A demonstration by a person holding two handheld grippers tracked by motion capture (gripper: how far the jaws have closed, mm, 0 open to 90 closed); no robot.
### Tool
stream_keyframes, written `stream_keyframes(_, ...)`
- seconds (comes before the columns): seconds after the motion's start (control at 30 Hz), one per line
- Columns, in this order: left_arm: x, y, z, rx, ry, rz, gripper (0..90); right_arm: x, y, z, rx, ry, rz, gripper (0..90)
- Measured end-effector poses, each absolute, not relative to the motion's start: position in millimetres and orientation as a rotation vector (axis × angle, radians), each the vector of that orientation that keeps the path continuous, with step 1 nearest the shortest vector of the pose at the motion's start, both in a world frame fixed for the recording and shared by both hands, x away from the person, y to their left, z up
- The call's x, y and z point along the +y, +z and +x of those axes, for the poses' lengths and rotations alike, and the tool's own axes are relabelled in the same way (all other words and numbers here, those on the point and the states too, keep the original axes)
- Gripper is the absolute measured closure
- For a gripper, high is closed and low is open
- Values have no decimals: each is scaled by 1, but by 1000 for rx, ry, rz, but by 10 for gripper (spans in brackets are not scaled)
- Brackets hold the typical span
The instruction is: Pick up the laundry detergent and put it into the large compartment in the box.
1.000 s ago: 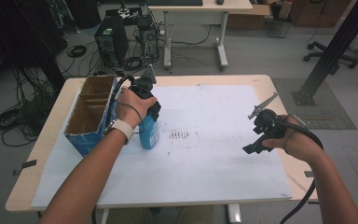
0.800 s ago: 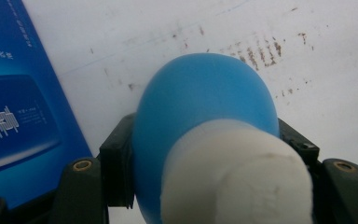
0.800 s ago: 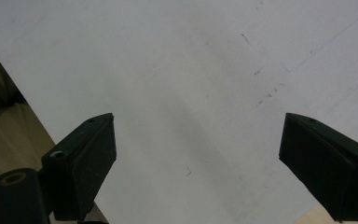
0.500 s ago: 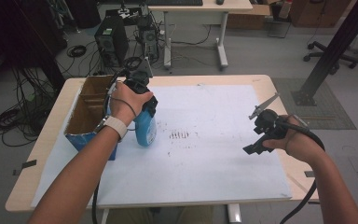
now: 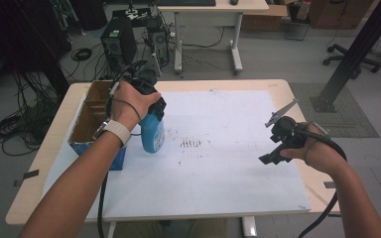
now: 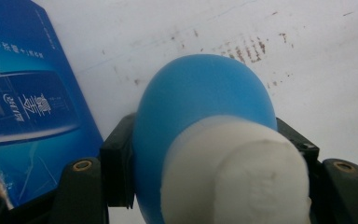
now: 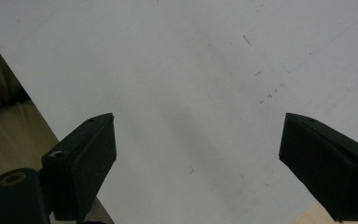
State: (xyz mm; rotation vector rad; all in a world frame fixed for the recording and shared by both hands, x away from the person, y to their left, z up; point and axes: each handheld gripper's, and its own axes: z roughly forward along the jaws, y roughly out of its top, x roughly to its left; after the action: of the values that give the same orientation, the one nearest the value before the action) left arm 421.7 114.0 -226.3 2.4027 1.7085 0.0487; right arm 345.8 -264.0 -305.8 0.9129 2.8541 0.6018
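Observation:
A blue bottle [image 5: 153, 135] with a white cap [image 6: 235, 172] hangs upright just above the white sheet [image 5: 228, 124]. My left gripper [image 5: 151, 111] is shut on its neck from above. In the left gripper view the black fingers [image 6: 116, 158] press the bottle [image 6: 200, 102] from both sides. At the right of the sheet my right gripper [image 5: 274, 152] is held above the surface. Its jaws stand wide apart [image 7: 198, 135] with nothing but bare sheet between them.
An open cardboard box [image 5: 92, 111] with blue sides [image 6: 28, 107] stands at the table's left, right beside the bottle. Dark smudges [image 5: 191, 144] mark the middle of the sheet. Past the table's far edge [image 5: 218, 83] are a computer tower, cables and another desk.
My left gripper has lifted the blue bottle and moved it slightly left toward the box. The right gripper has stayed where it was.

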Motion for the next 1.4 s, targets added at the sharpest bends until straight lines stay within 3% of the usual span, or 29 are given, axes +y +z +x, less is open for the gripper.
stream_keyframes(1.4,125,-155,404,1681,79,2377,374,-260,-299,342,2845,607,883,111)
